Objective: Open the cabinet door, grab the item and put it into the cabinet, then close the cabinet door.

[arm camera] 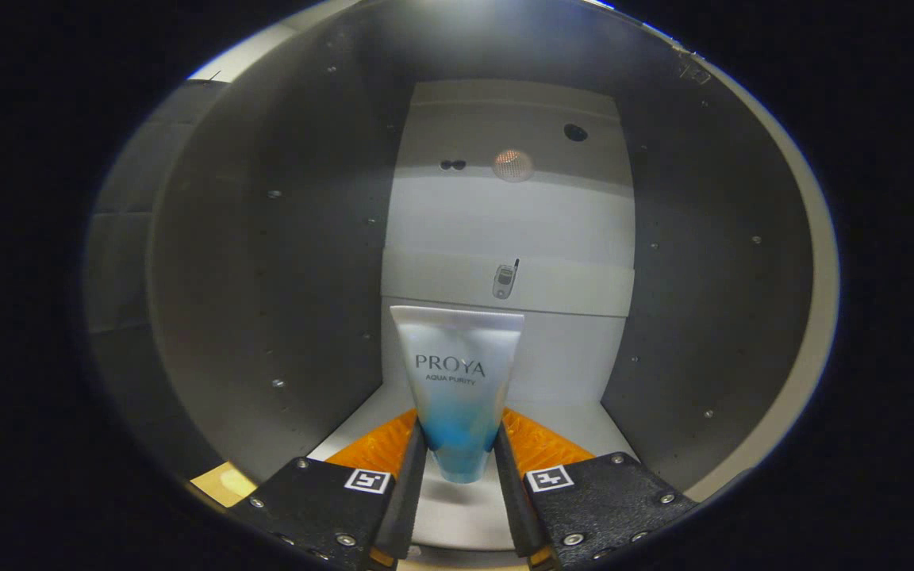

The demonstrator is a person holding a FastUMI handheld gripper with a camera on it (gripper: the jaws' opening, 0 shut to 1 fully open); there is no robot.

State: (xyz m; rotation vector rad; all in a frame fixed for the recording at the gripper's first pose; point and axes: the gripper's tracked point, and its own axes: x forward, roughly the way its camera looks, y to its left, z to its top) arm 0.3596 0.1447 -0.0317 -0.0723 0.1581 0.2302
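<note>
The tongs [459,452] grasp a white-and-blue tube [458,381] printed "PROYA AQUA PURITY", inside the cabinet [282,262].

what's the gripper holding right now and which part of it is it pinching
The gripper is shut on a white-to-blue plastic cosmetic tube, both fingers pressing its lower blue end near the cap, the flat crimped end pointing up inside the grey cabinet.

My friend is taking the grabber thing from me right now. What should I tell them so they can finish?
Tool: shut on the tube, both fingers pressing its lower end, tube standing upright between them.
Place: tool and tube are inside the open cabinet, over its pale floor, back panel just beyond.
Done: door opened, tube picked up and carried in.
Left: set the tube down, open the fingers, back out, close the door.
</note>
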